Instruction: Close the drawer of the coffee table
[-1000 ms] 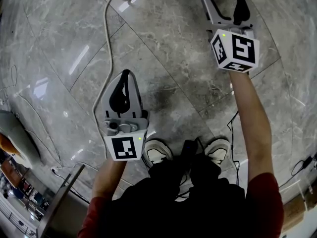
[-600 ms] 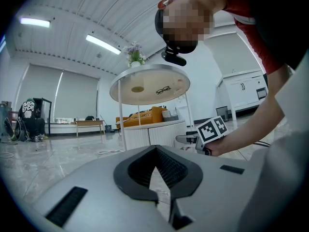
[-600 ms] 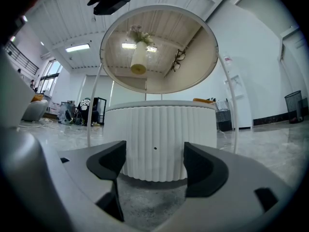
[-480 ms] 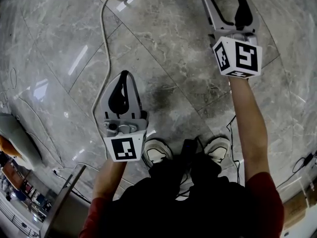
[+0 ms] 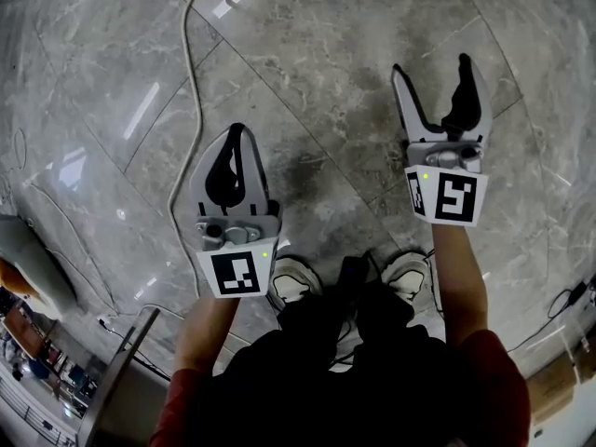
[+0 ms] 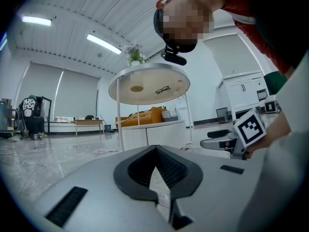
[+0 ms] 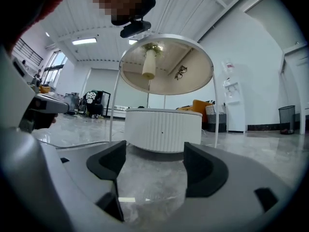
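- We note the coffee table (image 7: 163,129) dead ahead of the right gripper (image 5: 433,73), the nearer one, jaws wide apart and empty.
- Our left gripper (image 5: 235,136) has its tips together, holding nothing.

Floor (image 5: 317,82) grey, veined marble. Coffee table (image 7: 163,128) white, ribbed. Cable (image 5: 191,54) white. Sleeve (image 5: 494,380) red. Trousers (image 5: 354,371) black.

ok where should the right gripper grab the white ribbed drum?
Only handhold I see on the drum is the small dark dot mid-front, maybe a knob, too small to tell. The ribbed wall looks wider than the open right gripper. Come straight from the front, between the legs.
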A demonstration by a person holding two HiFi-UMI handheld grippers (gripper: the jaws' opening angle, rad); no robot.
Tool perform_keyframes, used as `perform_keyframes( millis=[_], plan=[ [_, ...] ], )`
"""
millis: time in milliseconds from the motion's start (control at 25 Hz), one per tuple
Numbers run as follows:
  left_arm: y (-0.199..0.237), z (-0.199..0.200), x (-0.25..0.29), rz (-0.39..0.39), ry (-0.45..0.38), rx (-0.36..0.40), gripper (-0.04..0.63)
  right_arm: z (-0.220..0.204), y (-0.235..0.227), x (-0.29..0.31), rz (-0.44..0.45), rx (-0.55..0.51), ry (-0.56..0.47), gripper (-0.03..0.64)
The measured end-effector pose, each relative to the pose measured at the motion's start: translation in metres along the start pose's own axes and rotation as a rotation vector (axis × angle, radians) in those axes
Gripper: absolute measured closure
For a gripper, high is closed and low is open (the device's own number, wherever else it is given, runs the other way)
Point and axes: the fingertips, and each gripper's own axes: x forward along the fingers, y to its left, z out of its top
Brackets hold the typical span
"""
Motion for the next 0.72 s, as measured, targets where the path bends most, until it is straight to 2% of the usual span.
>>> perform_keyframes(
  millis=[320, 720],
  plan=[
    [-0.016, 0.004, -0.003, -0.013, -0.001, -0.001, 0.583, -0.015, 0.019, -0.064, 0.024, 0.019, 0.066, 0.265],
    [-0.025, 0.003, -0.001, -0.016, 0.009, -0.007, 0.583, -0.019, 0.018, -0.075, 0.048, 0.016, 0.081, 0.265]
  ],
)
